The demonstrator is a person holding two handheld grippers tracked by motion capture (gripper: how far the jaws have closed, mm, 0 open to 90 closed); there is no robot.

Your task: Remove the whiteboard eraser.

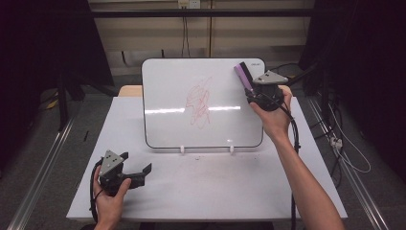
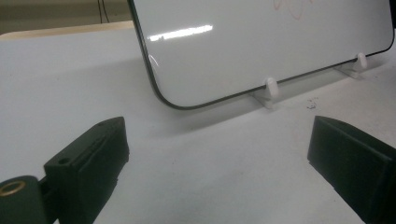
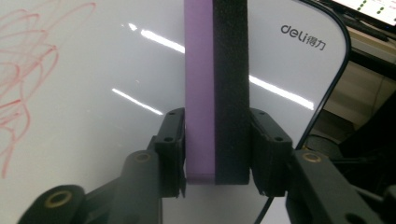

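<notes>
The right gripper (image 3: 215, 154) pinches a purple-and-black foam eraser block (image 3: 215, 88) upright between its jaws, before the white rounded whiteboard (image 1: 167, 96). The left gripper (image 1: 136, 167) rests spread over the table (image 1: 215, 187).

The rectangular white dry-erase board (image 1: 167, 96) with red scribbles (image 1: 200, 102) stands on two small white plastic feet (image 1: 182, 150) at the middle of the white counter (image 1: 206, 187), toward its far edge, and leans back. The purple-and-black foam eraser (image 1: 242, 74) is at the upper right corner of the board, between the jaws of the right hand-held gripper (image 1: 250, 87). The left hand-held gripper (image 1: 136, 167) lies on the counter near its front left corner, before the board and well apart from it.
</notes>
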